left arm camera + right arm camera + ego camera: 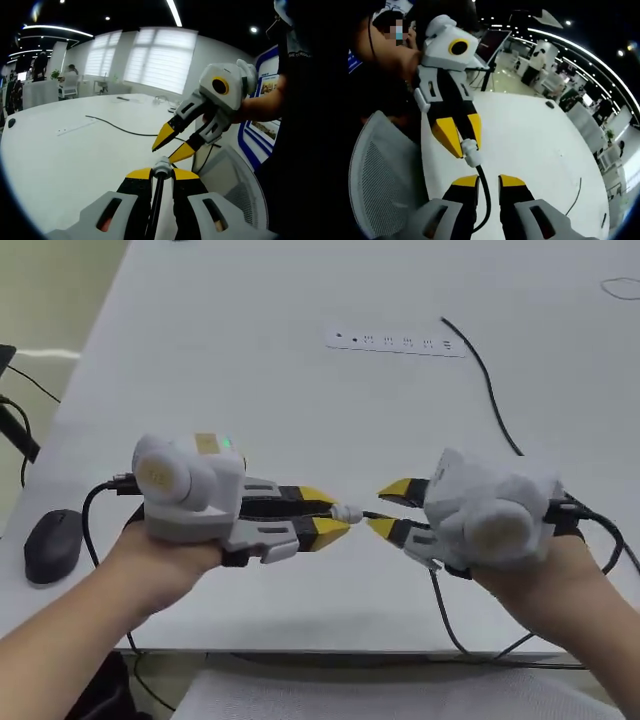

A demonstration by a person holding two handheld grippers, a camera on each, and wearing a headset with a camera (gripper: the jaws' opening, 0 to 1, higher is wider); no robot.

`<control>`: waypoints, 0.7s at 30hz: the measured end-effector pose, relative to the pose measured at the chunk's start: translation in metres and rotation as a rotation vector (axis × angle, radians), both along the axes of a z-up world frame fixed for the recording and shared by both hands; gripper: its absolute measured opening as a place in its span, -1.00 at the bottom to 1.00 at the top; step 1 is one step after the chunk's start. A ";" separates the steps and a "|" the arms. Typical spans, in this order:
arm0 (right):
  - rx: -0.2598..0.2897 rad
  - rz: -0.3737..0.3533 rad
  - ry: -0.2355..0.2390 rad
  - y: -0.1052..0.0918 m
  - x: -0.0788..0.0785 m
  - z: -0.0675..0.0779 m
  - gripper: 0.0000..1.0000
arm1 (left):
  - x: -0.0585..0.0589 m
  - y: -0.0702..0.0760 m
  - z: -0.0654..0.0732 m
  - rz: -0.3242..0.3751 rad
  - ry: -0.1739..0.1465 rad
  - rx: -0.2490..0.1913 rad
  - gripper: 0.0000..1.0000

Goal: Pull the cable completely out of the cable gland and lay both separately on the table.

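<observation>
1. Head view: the left gripper (336, 514) is clenched on the white cable gland (348, 512), over the near part of the table (300, 390). The black cable (368, 514) runs right from it, between the spread jaws of the right gripper (389, 508).
2. Left gripper view: the gland (161, 165) sits pinched between the yellow tips, with the right gripper (169, 149) just beyond, released.
3. Right gripper view: the cable (484, 192) passes loose between the parted tips, and the gland (471, 152) is just ahead.

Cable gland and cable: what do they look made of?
Cable gland: seemingly white plastic, smooth with a slight sheen. Cable: black matte jacket, curving softly, so probably rubber or PVC; which one, I cannot tell.
</observation>
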State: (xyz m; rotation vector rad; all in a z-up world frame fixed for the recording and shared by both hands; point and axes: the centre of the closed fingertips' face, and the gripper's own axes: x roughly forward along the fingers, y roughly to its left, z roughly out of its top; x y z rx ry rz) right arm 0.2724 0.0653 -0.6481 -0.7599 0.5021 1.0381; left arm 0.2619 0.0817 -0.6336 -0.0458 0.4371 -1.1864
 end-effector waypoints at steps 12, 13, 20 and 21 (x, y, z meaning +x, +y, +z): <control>0.013 0.072 -0.041 0.008 -0.009 0.000 -0.99 | -0.003 -0.002 0.000 -0.004 0.007 0.005 -0.71; 0.020 0.069 -0.037 0.007 -0.009 0.000 -1.00 | -0.003 -0.002 0.000 -0.004 0.008 0.004 -0.71; 0.044 0.033 0.005 0.003 -0.013 -0.006 -1.00 | -0.006 -0.006 -0.001 -0.009 0.006 0.009 -0.71; 0.052 0.017 0.016 0.001 -0.013 -0.007 -1.00 | -0.006 -0.006 -0.002 -0.007 0.007 0.009 -0.71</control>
